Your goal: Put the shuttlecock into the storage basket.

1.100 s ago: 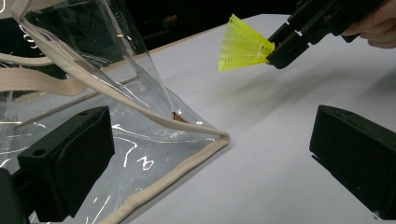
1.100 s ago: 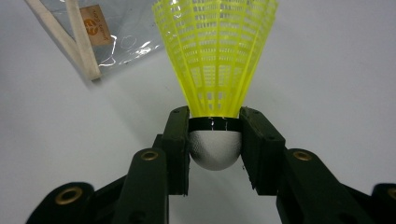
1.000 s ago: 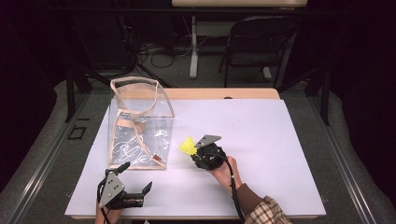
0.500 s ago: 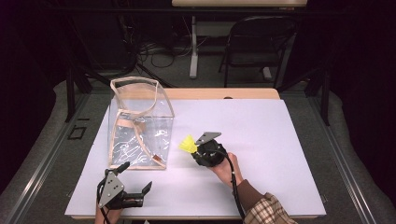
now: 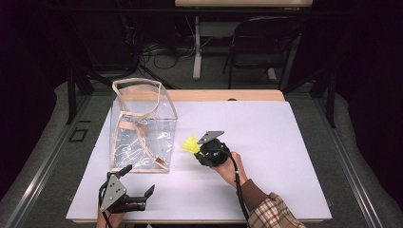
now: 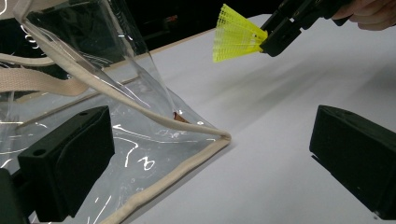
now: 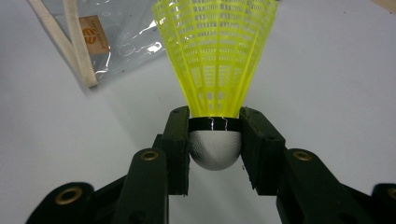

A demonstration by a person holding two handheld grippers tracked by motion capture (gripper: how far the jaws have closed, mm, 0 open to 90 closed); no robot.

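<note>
shuttlecock: yellow plastic shuttlecock (image 7: pixel 215 60), mesh skirt fanning out from a white rounded cork (image 7: pixel 215 149). It hangs just above the desk (image 5: pixel 285 142), near the open side of the clear tote bag (image 5: pixel 142 128) but not touching it.

right hand-held gripper: the right hand-held gripper (image 7: pixel 215 140) is clamped on the cork, one jaw each side, right under the black band. Skirt pokes out free past the tips.

left hand-held gripper: the left hand-held gripper (image 5: pixel 138 183) sits low at the near edge of the desk, jaws spread wide, nothing in them. From its own view the bag's cream piping (image 6: pixel 177 175) lies between the jaws, untouched.

how it handles: my guess, featherlight, so no effort to lift, but the skirt looks thin and springy and would crumple if pinched.

where to grab: the cork, honestly. It's the only firm bit, though it's rounded and could slip out.

bag: soft floppy vinyl with webbing straps (image 5: pixel 135 126); probably wants steadying at the rim.
</note>
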